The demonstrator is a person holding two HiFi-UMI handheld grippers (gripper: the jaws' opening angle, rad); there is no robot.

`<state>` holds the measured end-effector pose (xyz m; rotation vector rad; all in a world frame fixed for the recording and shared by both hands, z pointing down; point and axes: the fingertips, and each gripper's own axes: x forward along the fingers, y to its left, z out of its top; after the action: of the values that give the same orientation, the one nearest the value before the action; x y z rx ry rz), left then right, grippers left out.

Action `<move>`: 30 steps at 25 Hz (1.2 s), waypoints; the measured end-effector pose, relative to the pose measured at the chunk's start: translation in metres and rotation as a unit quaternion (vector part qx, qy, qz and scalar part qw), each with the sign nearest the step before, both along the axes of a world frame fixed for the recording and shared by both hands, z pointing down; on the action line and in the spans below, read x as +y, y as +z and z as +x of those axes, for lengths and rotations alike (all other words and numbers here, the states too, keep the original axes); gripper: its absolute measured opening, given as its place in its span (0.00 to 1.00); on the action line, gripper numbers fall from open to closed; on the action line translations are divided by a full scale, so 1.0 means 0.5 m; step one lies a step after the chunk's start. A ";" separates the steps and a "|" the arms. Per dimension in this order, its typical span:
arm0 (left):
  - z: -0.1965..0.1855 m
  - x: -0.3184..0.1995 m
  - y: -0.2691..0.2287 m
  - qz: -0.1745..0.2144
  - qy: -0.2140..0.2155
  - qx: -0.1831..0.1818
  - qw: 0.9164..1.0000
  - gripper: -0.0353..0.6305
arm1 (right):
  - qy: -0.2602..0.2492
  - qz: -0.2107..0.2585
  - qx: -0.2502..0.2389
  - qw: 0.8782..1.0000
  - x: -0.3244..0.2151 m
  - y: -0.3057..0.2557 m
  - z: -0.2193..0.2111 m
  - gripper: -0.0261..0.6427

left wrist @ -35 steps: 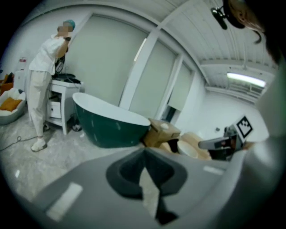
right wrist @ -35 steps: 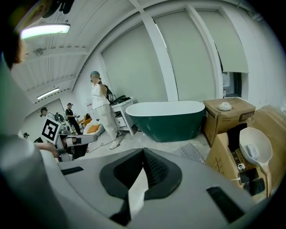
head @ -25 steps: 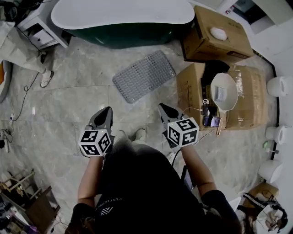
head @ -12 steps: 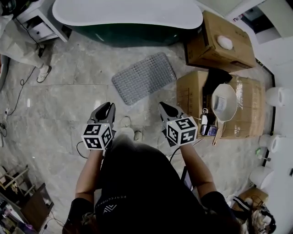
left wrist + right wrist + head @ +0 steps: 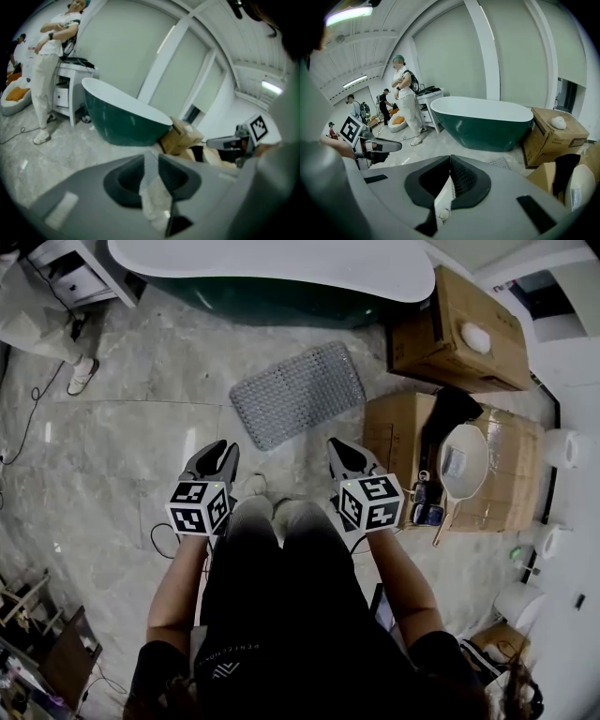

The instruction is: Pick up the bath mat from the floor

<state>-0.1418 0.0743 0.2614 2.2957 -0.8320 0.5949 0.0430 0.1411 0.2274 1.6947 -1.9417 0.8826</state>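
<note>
The grey studded bath mat lies flat on the stone floor in front of the bathtub; a corner of it shows in the right gripper view. Both grippers hover short of its near edge, apart from it. My left gripper is open; its jaws have just been opening and nothing is between them. My right gripper is to the right of it, its tips meeting with nothing held. In the left gripper view the mat is hidden behind the jaws.
A dark green bathtub with a white rim stands beyond the mat. Cardboard boxes crowd the right side. A person in white stands by a white cabinet at far left. A cable trails across the floor.
Both grippers have moved forward toward the mat. The left jaws, shut a second ago, now stand apart. The mat has not moved.
</note>
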 end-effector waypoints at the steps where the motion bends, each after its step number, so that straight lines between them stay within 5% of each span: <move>1: 0.000 -0.004 0.009 -0.004 -0.001 -0.002 1.000 0.20 | -0.002 -0.003 -0.001 1.000 -0.006 0.008 -0.001 0.04; 7: -0.006 -0.010 0.071 -0.023 -0.024 -0.020 0.999 0.24 | -0.026 -0.022 -0.011 0.999 -0.018 0.059 -0.006 0.04; 18: 0.030 -0.017 0.213 -0.070 -0.152 -0.054 0.984 0.26 | -0.099 -0.038 -0.008 0.994 -0.098 0.188 0.082 0.04; 30: 0.069 -0.038 0.487 -0.124 -0.192 -0.090 0.969 0.29 | -0.218 -0.071 0.022 0.973 -0.167 0.401 0.063 0.04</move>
<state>-0.1074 0.0553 0.5048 1.8109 -1.1817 0.6908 0.0743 0.0578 0.4280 1.1311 -2.0525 0.7830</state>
